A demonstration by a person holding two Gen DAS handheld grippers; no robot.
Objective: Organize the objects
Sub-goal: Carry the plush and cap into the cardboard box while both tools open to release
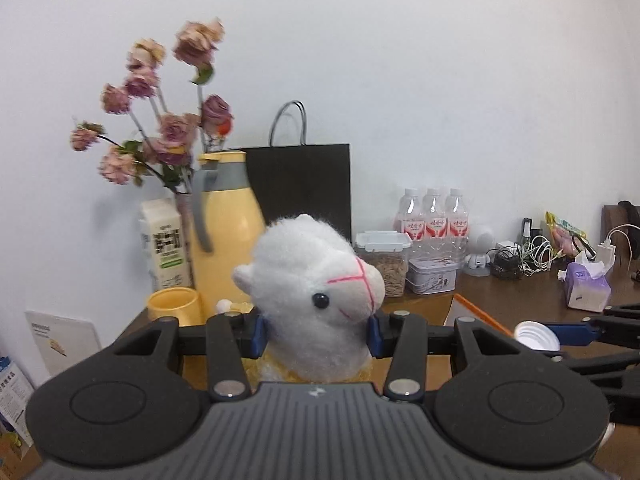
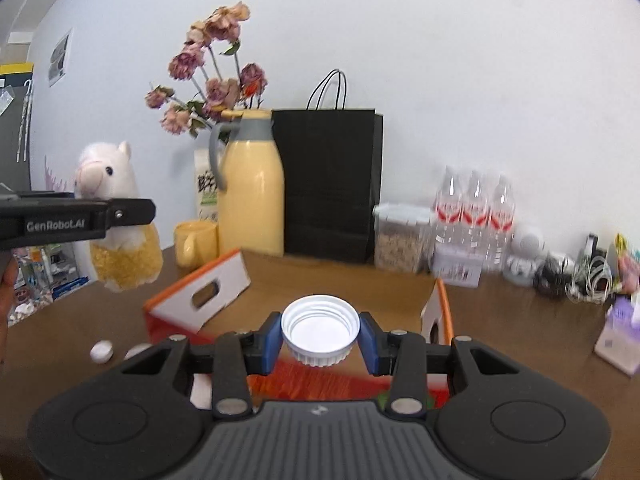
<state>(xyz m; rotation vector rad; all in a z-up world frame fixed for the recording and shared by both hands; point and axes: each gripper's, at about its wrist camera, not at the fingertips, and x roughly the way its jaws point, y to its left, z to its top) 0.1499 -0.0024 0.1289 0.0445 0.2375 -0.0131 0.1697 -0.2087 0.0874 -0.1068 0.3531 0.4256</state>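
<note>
Only the right wrist view shows the orange box (image 2: 200, 300) lying open on the table (image 2: 520, 320). The left gripper (image 1: 316, 332) clamps the plush alpaca (image 1: 316, 280) by its neck; the right gripper (image 2: 320, 340) pinches a white cap (image 2: 320, 328) above the box. A yellow jug (image 2: 252, 188) and black bag (image 2: 332, 184) stand far behind.

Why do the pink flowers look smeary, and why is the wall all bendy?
Left wrist view: the dried pink flowers are motion-blurred, while the white plush alpaca stays fairly sharp. Right wrist view: the clear water bottles and orange cardboard box smear too. Both views: the fisheye lens curves the edges.
</note>
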